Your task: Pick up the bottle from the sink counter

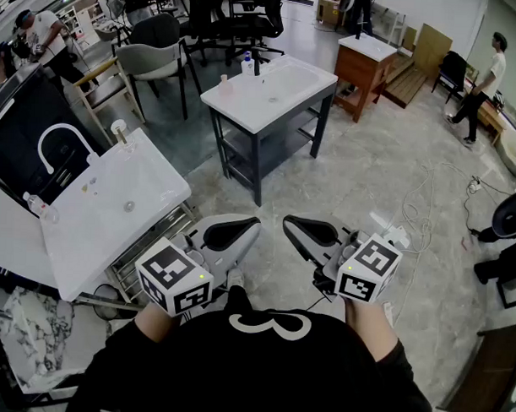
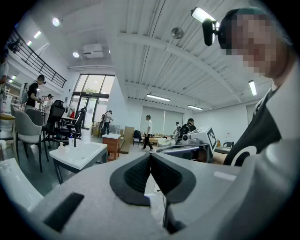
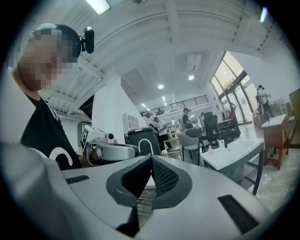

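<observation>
My left gripper [image 1: 240,231] and right gripper [image 1: 301,229] are both closed tight on nothing, held side by side close to my chest. Bare tiled floor [image 1: 361,154] lies open between them and the sink counter [image 1: 236,103], while a second white sink counter [image 1: 148,197] crowds in just beside my left gripper and a loose cable [image 1: 427,194] trails on the right. The bottle [image 1: 248,65] stands upright, cap up, at the sink counter's far edge near its left corner, just beside the black faucet [image 1: 257,62].

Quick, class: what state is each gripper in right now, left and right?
Left gripper: closed, holding nothing.
Right gripper: closed, holding nothing.
</observation>
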`<state>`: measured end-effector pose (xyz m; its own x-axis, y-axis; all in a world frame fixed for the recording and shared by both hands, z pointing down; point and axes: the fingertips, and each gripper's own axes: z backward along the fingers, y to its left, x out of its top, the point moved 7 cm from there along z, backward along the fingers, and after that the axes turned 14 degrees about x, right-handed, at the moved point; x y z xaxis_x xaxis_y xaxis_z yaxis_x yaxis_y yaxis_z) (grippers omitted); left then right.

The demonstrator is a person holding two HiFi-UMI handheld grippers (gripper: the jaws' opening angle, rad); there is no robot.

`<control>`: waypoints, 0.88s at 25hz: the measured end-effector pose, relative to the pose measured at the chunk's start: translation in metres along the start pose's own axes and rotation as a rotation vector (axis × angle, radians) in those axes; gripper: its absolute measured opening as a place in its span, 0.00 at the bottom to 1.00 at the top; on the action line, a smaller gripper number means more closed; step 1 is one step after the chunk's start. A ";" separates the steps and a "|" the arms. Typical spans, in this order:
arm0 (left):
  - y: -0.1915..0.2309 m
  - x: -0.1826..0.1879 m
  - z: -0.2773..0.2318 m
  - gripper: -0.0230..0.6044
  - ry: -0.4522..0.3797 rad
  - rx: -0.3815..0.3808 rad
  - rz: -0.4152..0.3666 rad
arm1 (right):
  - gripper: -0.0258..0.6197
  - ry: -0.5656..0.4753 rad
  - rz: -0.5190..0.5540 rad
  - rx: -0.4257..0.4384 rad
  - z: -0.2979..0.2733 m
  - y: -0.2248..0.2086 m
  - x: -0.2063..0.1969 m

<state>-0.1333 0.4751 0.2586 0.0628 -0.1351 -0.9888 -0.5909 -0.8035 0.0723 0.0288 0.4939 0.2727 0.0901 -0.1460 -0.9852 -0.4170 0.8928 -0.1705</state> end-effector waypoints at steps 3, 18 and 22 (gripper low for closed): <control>-0.002 0.001 -0.002 0.06 0.000 0.007 -0.017 | 0.06 -0.006 0.006 0.004 0.002 0.000 0.002; -0.015 0.009 -0.010 0.06 0.015 -0.009 -0.036 | 0.06 -0.016 0.004 -0.008 0.023 0.001 0.008; -0.008 0.007 -0.015 0.06 0.037 -0.005 -0.034 | 0.06 -0.004 -0.002 -0.003 0.014 -0.007 0.006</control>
<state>-0.1164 0.4721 0.2528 0.1128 -0.1288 -0.9852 -0.5836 -0.8111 0.0392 0.0454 0.4925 0.2685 0.0946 -0.1457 -0.9848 -0.4192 0.8914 -0.1722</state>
